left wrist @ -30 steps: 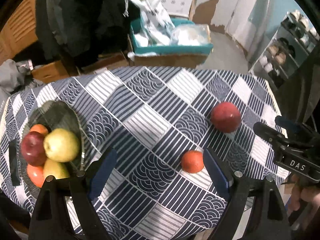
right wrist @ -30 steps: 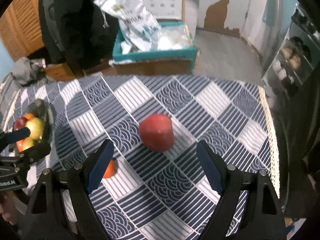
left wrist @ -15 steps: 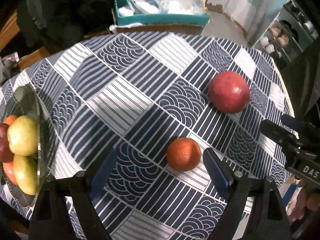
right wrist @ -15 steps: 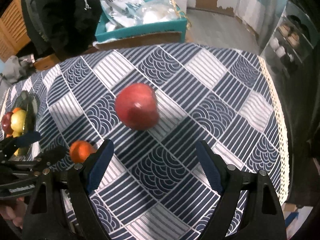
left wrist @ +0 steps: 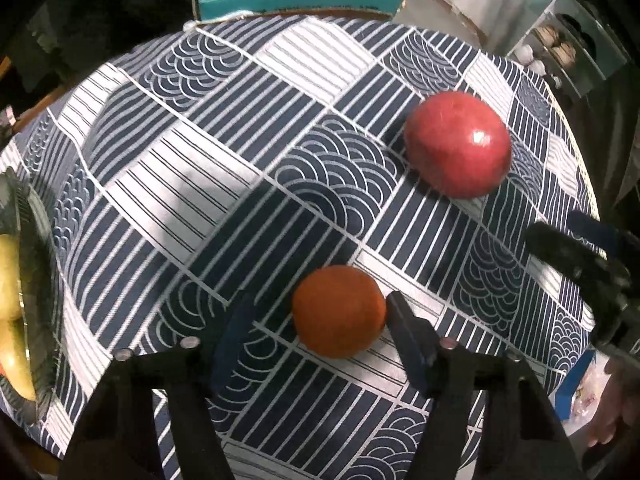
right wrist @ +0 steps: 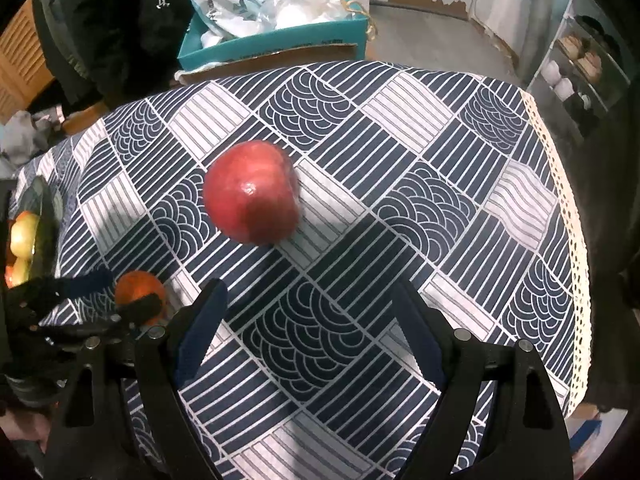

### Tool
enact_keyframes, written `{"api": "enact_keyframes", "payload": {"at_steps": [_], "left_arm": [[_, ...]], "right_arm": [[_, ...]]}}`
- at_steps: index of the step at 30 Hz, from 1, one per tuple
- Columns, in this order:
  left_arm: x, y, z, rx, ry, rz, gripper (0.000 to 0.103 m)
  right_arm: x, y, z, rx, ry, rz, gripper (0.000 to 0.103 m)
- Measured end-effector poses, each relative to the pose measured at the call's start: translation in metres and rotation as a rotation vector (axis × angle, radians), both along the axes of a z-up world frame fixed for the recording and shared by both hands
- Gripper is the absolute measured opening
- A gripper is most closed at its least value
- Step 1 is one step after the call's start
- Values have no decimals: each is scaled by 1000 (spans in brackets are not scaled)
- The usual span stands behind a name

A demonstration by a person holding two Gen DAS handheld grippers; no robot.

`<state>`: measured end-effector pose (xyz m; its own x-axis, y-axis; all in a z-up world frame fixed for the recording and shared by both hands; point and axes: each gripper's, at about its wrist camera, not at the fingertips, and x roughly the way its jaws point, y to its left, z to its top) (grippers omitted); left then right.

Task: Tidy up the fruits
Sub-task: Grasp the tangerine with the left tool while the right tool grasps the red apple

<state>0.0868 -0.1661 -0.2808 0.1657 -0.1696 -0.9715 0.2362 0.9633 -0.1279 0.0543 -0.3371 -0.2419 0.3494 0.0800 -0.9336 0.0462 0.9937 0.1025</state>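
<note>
Orange [left wrist: 338,311] between the spread fingers of the left gripper [left wrist: 316,334], sitting toward its right finger.

The left gripper is wide open and holds nothing; the orange rests on the patterned tablecloth [left wrist: 240,128], touching or nearly touching the inner face of the right finger, with a clear gap to the left finger. The left gripper is plainly the nearer tool for it, and being round, the orange offers no long axis to line up with. The red apple [left wrist: 458,144] lies farther ahead and to the right, well apart. The right gripper [right wrist: 308,328] is also open and empty, with the apple ahead and to the left of its fingers. The fruit bowl [left wrist: 38,240] sits far to the left. A likely next move is shifting slightly right, then closing.
</note>
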Motion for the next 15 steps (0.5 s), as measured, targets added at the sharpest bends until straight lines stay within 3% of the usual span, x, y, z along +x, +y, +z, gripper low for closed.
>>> {"api": "enact_keyframes", "payload": {"at_steps": [3, 6, 15], "left_arm": [[-1, -1, -2, -51, 25, -10, 46], [-2, -2, 2, -12, -12, -26, 45], [14, 25, 19, -25, -64, 53, 45]], "right_arm": [[4, -1, 0, 10, -4, 5, 84], [11, 0, 0, 21, -14, 13, 84], [39, 24, -10, -5, -18, 128, 84]]}}
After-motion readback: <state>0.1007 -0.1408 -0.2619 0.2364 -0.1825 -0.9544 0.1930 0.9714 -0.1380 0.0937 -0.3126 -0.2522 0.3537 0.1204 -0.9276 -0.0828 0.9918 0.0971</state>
